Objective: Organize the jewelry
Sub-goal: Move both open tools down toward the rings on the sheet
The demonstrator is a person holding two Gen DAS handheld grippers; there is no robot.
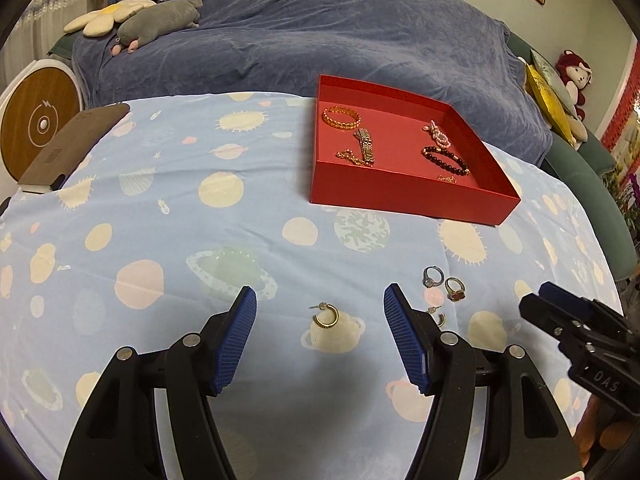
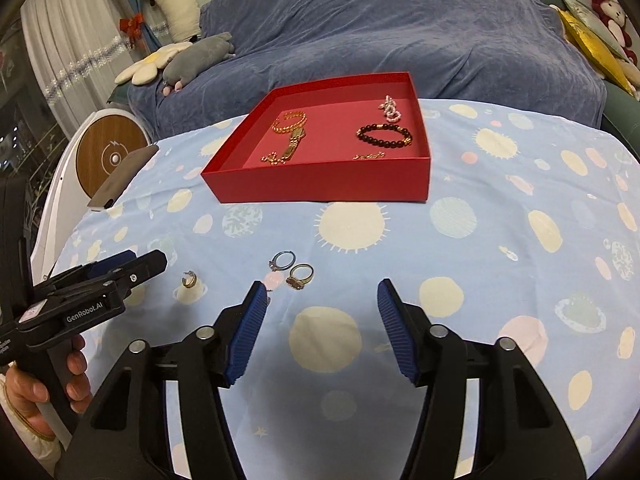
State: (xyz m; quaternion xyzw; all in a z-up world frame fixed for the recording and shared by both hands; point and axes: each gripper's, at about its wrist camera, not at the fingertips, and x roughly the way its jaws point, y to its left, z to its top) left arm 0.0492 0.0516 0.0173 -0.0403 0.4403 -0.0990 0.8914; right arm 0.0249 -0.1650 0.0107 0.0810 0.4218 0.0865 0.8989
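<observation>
A red tray [image 1: 400,200] [image 2: 320,188] on the space-print cloth holds several bracelets and chains. A gold hoop earring [image 1: 326,315] [image 2: 189,279] lies between the fingers of my open left gripper [image 1: 320,300]. A silver ring [image 1: 433,276] [image 2: 283,260] and a gold ring with a red stone [image 1: 455,289] [image 2: 300,276] lie side by side to its right. A second small earring [image 1: 437,314] lies partly hidden behind the left gripper's right finger. My right gripper [image 2: 322,292] is open and empty, just right of the rings. It also shows in the left wrist view [image 1: 560,308].
A brown flat case [image 1: 72,148] [image 2: 120,180] lies at the table's left edge. A round wooden-faced device [image 1: 38,124] stands beyond it. A blue-covered sofa [image 1: 320,32] with plush toys runs behind the table.
</observation>
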